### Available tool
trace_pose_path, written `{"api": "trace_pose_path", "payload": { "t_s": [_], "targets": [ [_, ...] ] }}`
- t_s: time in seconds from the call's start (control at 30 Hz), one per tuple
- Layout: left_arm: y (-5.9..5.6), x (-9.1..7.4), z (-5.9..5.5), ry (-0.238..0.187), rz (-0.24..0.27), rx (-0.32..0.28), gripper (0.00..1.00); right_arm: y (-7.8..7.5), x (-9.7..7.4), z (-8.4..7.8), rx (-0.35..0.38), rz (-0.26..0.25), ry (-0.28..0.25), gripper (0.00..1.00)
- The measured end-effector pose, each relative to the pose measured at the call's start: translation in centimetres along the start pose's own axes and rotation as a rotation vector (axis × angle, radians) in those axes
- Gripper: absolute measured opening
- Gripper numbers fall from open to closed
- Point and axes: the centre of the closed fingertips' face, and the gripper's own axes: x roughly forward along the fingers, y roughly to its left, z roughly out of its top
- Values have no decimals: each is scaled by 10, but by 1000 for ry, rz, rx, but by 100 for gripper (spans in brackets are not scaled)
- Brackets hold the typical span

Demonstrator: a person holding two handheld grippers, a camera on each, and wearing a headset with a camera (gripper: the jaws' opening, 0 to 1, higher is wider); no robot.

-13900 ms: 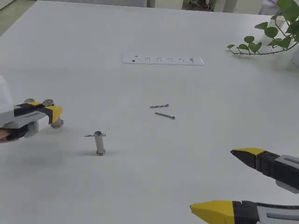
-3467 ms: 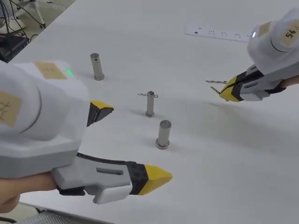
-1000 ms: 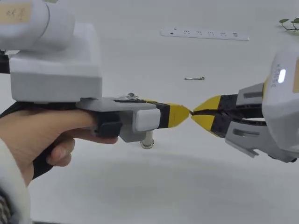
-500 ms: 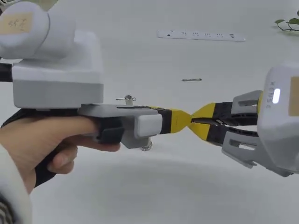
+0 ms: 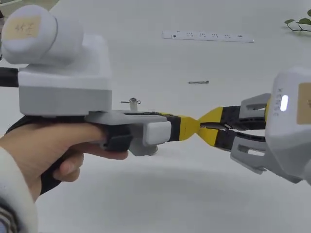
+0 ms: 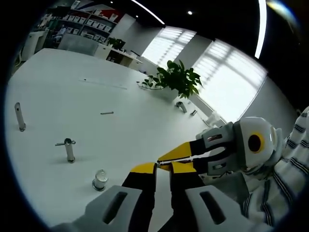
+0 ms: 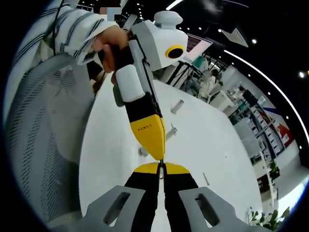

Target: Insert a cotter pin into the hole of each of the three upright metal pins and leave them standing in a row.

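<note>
Tip to tip above the table (image 5: 160, 194) — the right gripper (image 5: 202, 126) has its jaws squeezed on a thin cotter pin (image 7: 161, 167). The left gripper (image 6: 163, 166) meets it, jaws narrow; I cannot tell whether they pinch anything. 3 metal pins stand below — far pin (image 6: 19, 116), middle pin (image 6: 70, 152) carrying a fitted cotter (image 6: 62, 143), near pin (image 6: 100, 180). 1 spare cotter (image 5: 198, 82) lies beyond.

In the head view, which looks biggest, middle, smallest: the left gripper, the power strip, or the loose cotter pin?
1. left gripper (nearest the camera, so it looks huge)
2. power strip
3. loose cotter pin
</note>
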Motion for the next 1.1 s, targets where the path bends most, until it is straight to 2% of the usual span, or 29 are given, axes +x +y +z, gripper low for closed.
{"api": "trace_pose_path", "payload": {
  "t_s": [0.3, 0.37, 0.83, 1.03, 1.1],
  "targets": [
    [6, -2, -1, 4, 5, 9, 3, 2, -1, -1, -10, 3, 3, 3],
    [8, -2, -1, 4, 11, 28, 1, 2, -2, -1, -10, 3, 2, 3],
    [5, -3, 0, -2, 8, 128, 1, 1, -5, -1, -22, -4, -6, 3],
    [2, -3, 2, -13, 2, 143, 1, -1, -7, -1, -14, -8, -21, 4],
    [2, -3, 3, -19, -1, 142, 1, 0, -8, -2, -3, 0, -24, 7]
  ]
}}
